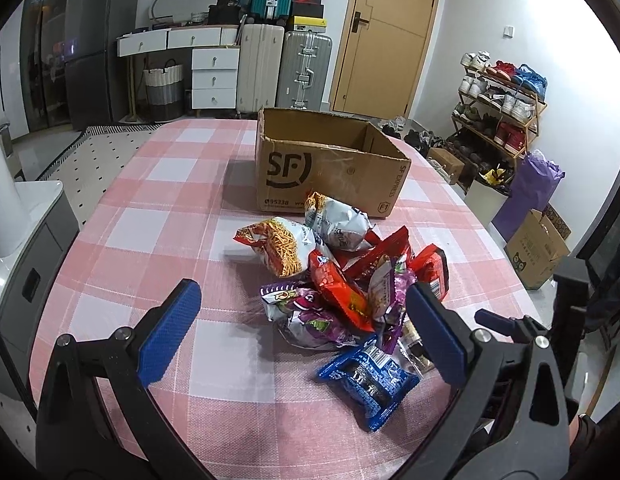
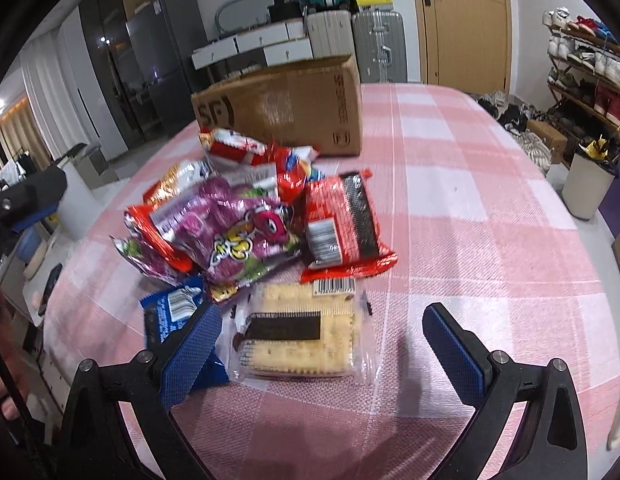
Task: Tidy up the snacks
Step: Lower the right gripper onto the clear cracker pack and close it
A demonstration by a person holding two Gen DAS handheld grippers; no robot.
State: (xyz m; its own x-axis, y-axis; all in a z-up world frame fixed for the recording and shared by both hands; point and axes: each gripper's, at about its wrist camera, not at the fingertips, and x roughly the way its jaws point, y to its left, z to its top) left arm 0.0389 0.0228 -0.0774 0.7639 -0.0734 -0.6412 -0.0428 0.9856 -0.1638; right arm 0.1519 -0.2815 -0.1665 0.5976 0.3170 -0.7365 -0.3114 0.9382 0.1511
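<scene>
1. Snacks (image 1: pixel 334 280) are lying heaped on the checked tablecloth (image 2: pixel 490 220), just ahead of both tools; the left gripper (image 1: pixel 302 328) and right gripper (image 2: pixel 322 344) are hanging over them, jaws wide apart, holding nothing.
2. Nearest, the clear cracker pack (image 2: pixel 298 336) is looking light but brittle, so I'm judging a gentle pinch across its short sides.
3. Crinkly bags beyond are probably sliding easily; a sealed edge suits them.
4. Farthest, the cardboard box (image 1: pixel 330 164) is showing its open top only to the left wrist camera; the cracker pack is clear only from the right.

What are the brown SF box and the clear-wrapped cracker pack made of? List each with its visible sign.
Brown SF box: corrugated cardboard, matte; raw creased edges and printed logo.
Clear-wrapped cracker pack: thin transparent plastic film, glossy; pale crackers show through, with a stuck-on barcode label.
</scene>
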